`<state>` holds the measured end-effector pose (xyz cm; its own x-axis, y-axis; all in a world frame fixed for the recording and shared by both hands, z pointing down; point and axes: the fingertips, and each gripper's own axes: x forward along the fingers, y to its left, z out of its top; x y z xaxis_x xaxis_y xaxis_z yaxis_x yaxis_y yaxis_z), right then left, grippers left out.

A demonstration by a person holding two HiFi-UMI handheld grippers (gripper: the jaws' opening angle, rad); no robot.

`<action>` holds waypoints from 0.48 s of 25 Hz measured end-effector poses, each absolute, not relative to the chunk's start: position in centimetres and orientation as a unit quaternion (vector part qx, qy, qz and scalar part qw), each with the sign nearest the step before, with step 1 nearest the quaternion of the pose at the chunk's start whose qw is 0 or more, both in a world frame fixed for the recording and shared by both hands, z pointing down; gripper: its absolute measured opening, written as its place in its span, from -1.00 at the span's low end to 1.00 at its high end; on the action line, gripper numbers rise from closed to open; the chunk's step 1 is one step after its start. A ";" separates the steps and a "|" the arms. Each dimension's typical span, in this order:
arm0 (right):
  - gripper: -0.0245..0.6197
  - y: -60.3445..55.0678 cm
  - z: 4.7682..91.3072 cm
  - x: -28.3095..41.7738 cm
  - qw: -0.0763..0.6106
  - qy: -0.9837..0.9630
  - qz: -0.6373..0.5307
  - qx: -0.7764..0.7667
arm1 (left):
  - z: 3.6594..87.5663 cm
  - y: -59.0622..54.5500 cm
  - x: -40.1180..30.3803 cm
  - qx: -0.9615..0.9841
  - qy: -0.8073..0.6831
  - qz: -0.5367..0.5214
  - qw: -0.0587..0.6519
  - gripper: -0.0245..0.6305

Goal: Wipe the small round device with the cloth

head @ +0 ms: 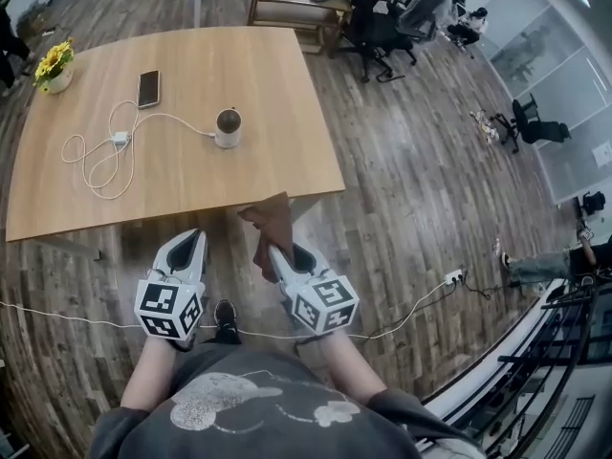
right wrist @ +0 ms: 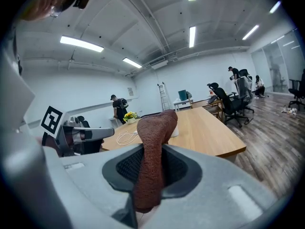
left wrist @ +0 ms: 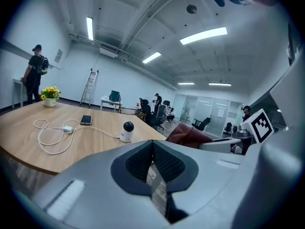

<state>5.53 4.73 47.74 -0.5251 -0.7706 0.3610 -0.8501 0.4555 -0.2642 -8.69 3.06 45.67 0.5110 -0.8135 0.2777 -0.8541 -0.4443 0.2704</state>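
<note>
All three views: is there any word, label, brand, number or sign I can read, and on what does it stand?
None can be read.
Left cube, right cube: square marker patterns only, no letters.
Wall sheet: too small to read.
Device, phone, cloth: no print shows.
Shirt print: a picture, no letters show.
</note>
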 end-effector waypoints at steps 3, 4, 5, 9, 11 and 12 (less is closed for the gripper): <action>-0.69 2.5 48.1 4.9 0.099 -0.841 0.213 0.487 | 46.3 1.2 -9.7 0.850 -0.486 0.052 0.199 -0.87; -0.69 1.8 48.1 4.6 0.096 -0.839 0.215 0.490 | 46.3 0.7 -9.9 0.851 -0.482 0.050 0.200 -0.87; -0.69 1.1 47.9 4.3 0.092 -0.838 0.216 0.493 | 46.3 0.2 -10.2 0.854 -0.479 0.048 0.199 -0.87; -0.69 -0.5 47.2 2.4 0.090 -0.839 0.215 0.492 | 45.8 -1.5 -10.7 0.859 -0.473 0.042 0.193 -0.87; -0.69 -0.8 47.3 1.8 0.096 -0.840 0.217 0.488 | 45.7 -1.9 -10.7 0.860 -0.472 0.039 0.193 -0.87; -0.69 -0.9 47.5 1.7 0.100 -0.839 0.218 0.488 | 45.8 -2.1 -10.7 0.860 -0.471 0.039 0.194 -0.87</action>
